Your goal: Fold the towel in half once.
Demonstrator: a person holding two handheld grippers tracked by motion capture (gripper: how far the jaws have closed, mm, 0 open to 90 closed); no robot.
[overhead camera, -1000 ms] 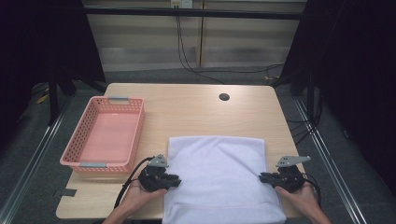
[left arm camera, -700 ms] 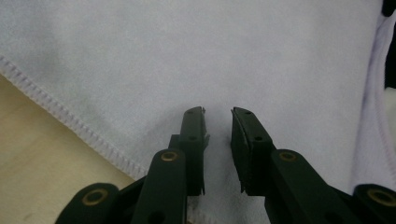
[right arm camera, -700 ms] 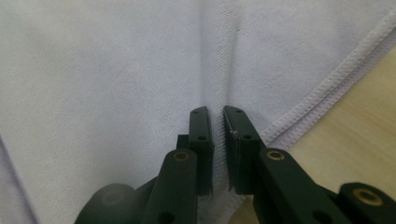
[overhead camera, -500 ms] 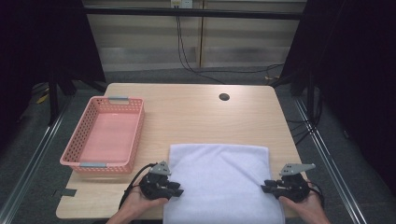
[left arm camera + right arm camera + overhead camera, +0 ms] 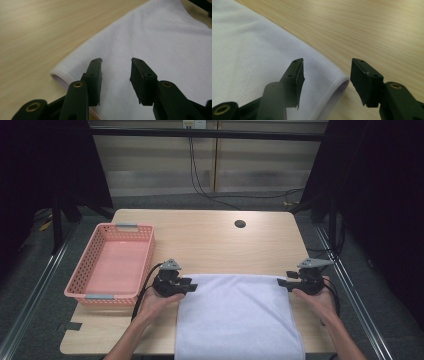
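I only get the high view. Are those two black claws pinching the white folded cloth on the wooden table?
Observer: No. The left gripper has just been opening; its jaws stand apart above the white folded cloth, with no cloth between them.
Operator: And the other claw?
Observer: The right gripper has just been opening too, nothing pinched; one jaw hangs over the bare wooden table.
Operator: Is the cloth one layer?
Observer: Its corner edge shows a rounded fold.

Bare table (image 5: 210, 245) beyond the white cloth (image 5: 237, 315) offers open passage; pink basket (image 5: 112, 262) (left edge) blocks that side.
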